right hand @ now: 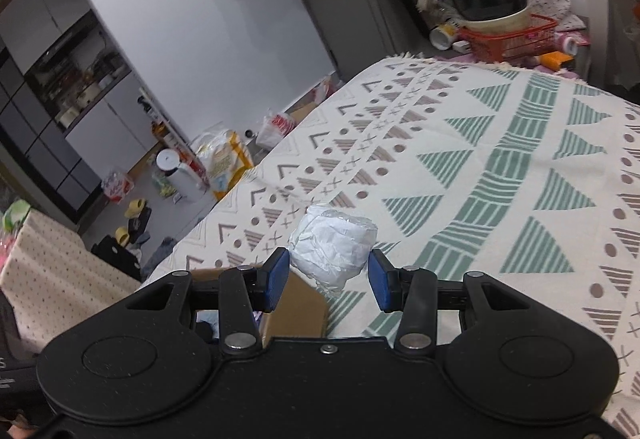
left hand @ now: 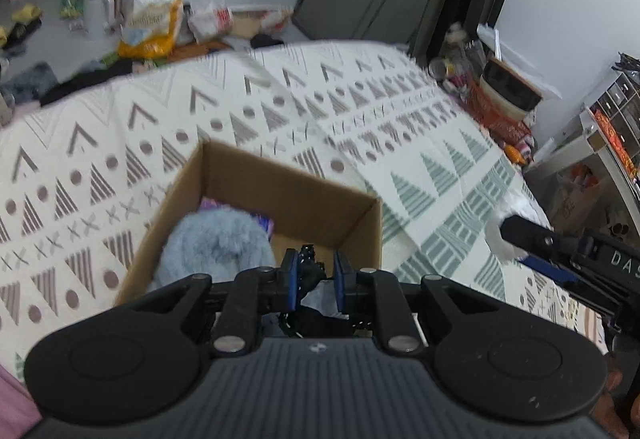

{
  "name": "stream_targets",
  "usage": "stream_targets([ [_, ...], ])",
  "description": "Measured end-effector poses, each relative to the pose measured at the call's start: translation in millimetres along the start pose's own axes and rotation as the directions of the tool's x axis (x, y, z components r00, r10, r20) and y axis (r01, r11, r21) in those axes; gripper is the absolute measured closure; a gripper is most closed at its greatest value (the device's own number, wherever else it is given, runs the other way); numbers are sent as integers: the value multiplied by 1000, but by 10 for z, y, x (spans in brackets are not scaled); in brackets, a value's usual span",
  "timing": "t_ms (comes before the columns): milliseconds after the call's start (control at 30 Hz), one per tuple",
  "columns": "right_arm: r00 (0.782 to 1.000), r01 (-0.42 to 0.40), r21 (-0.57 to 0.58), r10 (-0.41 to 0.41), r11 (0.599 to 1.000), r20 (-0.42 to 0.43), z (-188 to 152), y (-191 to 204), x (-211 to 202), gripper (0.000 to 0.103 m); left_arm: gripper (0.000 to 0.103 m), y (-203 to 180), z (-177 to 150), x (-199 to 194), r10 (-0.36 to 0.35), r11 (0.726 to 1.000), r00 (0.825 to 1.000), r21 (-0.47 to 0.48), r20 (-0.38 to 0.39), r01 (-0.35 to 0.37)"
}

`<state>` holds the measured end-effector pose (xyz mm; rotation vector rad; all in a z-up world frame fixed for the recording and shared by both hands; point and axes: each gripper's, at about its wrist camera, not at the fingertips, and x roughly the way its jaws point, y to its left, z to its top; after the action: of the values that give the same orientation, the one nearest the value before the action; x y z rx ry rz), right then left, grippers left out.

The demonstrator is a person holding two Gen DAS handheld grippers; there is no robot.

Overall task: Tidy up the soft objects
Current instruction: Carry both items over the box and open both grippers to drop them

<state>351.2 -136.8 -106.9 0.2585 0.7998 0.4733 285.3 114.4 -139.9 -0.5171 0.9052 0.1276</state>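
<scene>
A: Right gripper (right hand: 328,275) — jaws spread wide, the crumpled white wrapped bundle (right hand: 334,249) sits between the blue pads (right hand: 277,279) but neither pad touches it. It lies on the patterned cream bedspread with green and brown triangles (right hand: 500,159), just beside the corner of the open brown cardboard box (left hand: 280,175).

B: So what do you do now?

A: Centre it first. It looks nearer your left pad, so shift a bit, then close slowly. It looks soft, likely to squash, so squeeze only till it holds.

B: And the left gripper (left hand: 314,279)?

A: Jaws narrow, hovering over the near edge of the box. Some dark stuff shows between the pads, but you can't tell whether it's gripped or just lying below. Leave it there, clear of the drop path.

B: Room in the box?

A: Fluffy pale-blue plush item (left hand: 216,239) fills the left side, something purple (left hand: 212,205) is behind it. The right half looks free, so aim there. Lift over the wall, don't drag across the flap.
</scene>
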Motion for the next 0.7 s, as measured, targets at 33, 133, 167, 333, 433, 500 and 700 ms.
stream_targets([
  [33, 1000, -1, -8, 1, 1000, -6, -11, 38, 26, 60, 86, 17, -13, 37, -2, 1000, 1000, -4, -19, 2],
  [133, 1000, 4, -37, -5, 999, -24, -58, 162, 110, 60, 84, 59, -53, 108, 0, 1000, 999, -8, -45, 0],
  [167, 1000, 4, -43, -5, 999, -30, -67, 193, 140, 60, 83, 80, -57, 133, 4, 1000, 998, -13, -56, -4],
  [333, 999, -11, -64, 8, 998, -52, -94, 340, 237, 60, 73, 195, -32, 185, -31, 997, 994, -69, -107, 24],
  [433, 997, -39, -53, 35, 998, -68, -97, 392, 293, 60, 65, 249, -19, 152, -21, 996, 994, -91, -112, 11],
  [500, 996, -48, -51, 45, 998, -75, -103, 422, 332, 60, 57, 250, -6, 110, -26, 996, 994, -82, -108, 17],
  [700, 991, -81, -37, 77, 996, -106, -154, 489, 414, 60, 55, 310, 70, -23, -12, 996, 996, -89, -84, 4],
])
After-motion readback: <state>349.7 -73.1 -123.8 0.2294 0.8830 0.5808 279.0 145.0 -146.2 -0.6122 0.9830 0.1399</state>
